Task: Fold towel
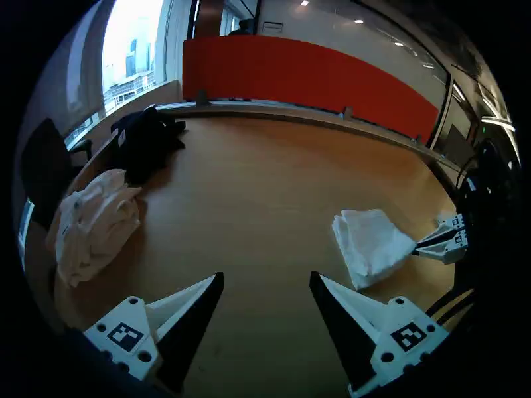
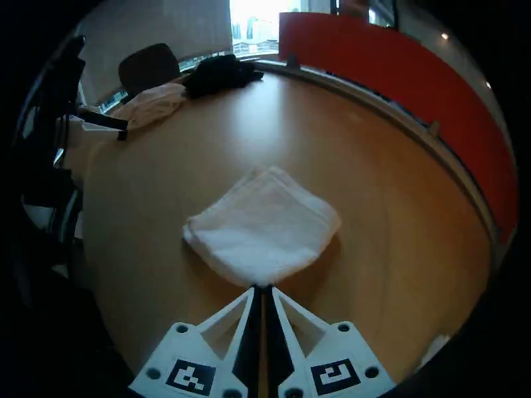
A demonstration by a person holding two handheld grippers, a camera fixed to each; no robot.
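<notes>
A white towel (image 2: 265,229), folded into a thick square, lies flat on the wooden table (image 2: 372,172). My right gripper (image 2: 262,288) is at its near corner, fingers shut, with that corner pinched between the tips. In the left gripper view the same towel (image 1: 372,242) lies at the right, and the right gripper (image 1: 425,245) meets its far-right edge. My left gripper (image 1: 265,275) hovers open over bare table, well left of the towel, with nothing between its fingers. It also shows far off in the right gripper view, left gripper (image 2: 116,127).
A heap of crumpled white cloth (image 1: 96,225) sits near the table's left edge, with dark clothing (image 1: 143,142) behind it. A dark chair (image 1: 43,166) stands beyond that edge. A red partition (image 1: 299,73) runs along the table's far side.
</notes>
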